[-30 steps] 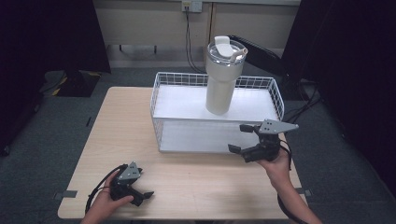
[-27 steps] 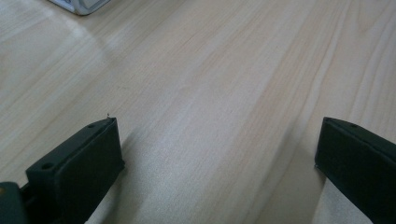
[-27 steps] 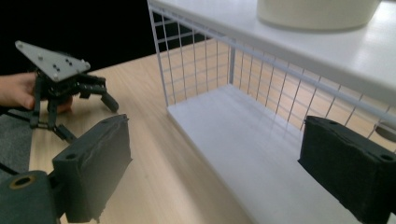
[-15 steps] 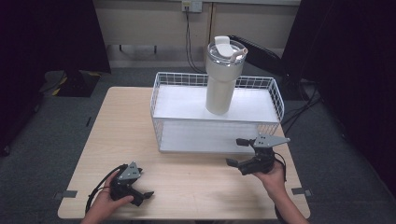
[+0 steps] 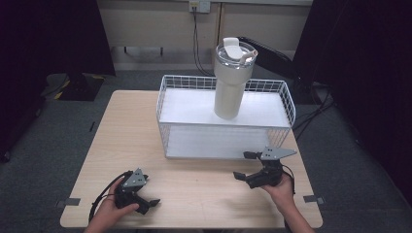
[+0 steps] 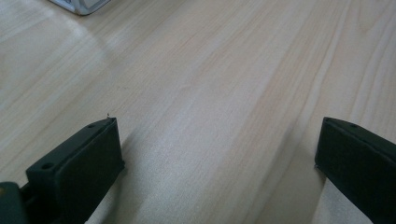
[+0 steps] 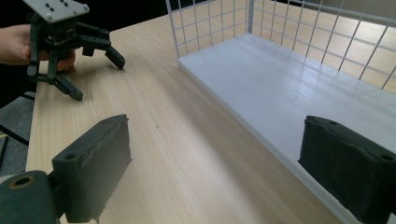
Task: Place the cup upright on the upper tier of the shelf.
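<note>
White wire makes the basket (image 5: 286,104) that sits at the far side of the wooden worktop (image 5: 126,131). A tall cream cup (image 5: 231,85) with a clear lid stands upright inside it, on the white floor of the basket, a bit to the right of the middle.

Both hands rest low at the near edge of the worktop. The left tongs (image 5: 145,204) sit at the near left, held from behind, and point to the right. Their jaws are spread wide with only bare wood between them. The right tongs (image 5: 245,167) sit at the near right, just in front of the basket's near wall, and point to the left. Their jaws are spread wide too and hold nothing.

It looks like the cup is already put in the basket and the hands are at rest, well apart from it. If there is more to do with the cup, the right tongs are nearer. They would need to lift up over the wire wall, turn toward the cup, and close on its slim lower part without knocking it over.
</note>
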